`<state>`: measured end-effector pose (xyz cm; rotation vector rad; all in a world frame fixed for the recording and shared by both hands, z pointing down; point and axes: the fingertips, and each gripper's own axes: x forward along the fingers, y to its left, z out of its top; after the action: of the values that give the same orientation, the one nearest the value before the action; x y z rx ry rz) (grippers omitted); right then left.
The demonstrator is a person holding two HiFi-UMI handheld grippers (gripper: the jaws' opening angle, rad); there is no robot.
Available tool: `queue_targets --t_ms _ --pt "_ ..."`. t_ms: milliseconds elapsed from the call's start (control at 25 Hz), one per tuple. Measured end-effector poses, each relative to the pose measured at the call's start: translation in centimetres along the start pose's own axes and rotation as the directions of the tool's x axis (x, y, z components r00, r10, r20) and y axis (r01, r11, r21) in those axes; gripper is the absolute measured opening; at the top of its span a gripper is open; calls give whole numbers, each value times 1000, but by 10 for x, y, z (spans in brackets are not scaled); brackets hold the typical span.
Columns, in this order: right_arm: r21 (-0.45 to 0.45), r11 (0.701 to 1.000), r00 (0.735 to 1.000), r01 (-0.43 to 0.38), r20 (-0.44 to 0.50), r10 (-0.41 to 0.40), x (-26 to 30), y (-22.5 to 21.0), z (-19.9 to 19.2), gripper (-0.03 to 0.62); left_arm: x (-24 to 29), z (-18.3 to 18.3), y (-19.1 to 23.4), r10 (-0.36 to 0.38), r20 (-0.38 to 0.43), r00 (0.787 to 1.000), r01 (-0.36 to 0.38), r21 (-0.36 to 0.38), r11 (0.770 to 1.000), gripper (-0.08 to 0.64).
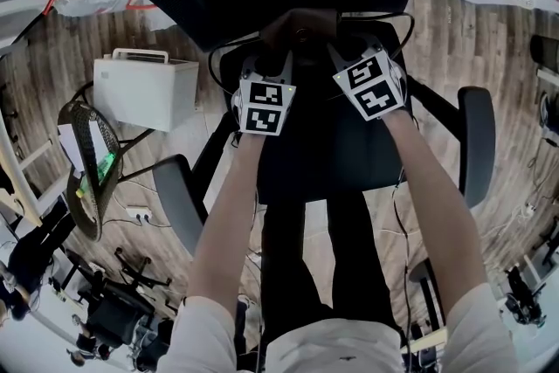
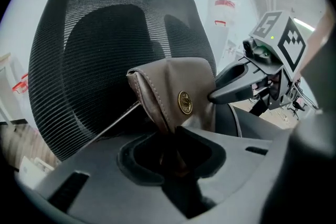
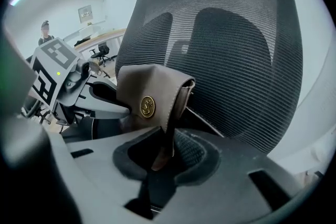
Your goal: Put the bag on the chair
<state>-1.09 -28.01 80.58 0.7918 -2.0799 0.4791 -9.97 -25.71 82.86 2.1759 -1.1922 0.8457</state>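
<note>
A brown leather bag with a round brass stud hangs upright over the back of the black office chair's seat, close in front of the mesh backrest. My left gripper and right gripper meet at it from either side. In the left gripper view the bag has its edge running down between the left gripper's jaws, which are shut on it. In the right gripper view a flap of the bag drops into the right gripper's jaws, which also pinch it.
The chair's armrests flank the seat. A white box with a handle, a wire mesh basket and a power strip stand on the wooden floor at the left. A person stands far off.
</note>
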Motion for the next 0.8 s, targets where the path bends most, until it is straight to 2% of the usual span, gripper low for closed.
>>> queue_targets --t_ms 360,800 --pt "33 999 1000 -10 -19 11 0 -1 -2 98 -2 2 2 -7 -9 1000 7 -28 1000 92" --pt "71 997 1000 -14 -27 16 2 1 -4 156 -5 1 1 -20 -3 1000 19 -80 997 156"
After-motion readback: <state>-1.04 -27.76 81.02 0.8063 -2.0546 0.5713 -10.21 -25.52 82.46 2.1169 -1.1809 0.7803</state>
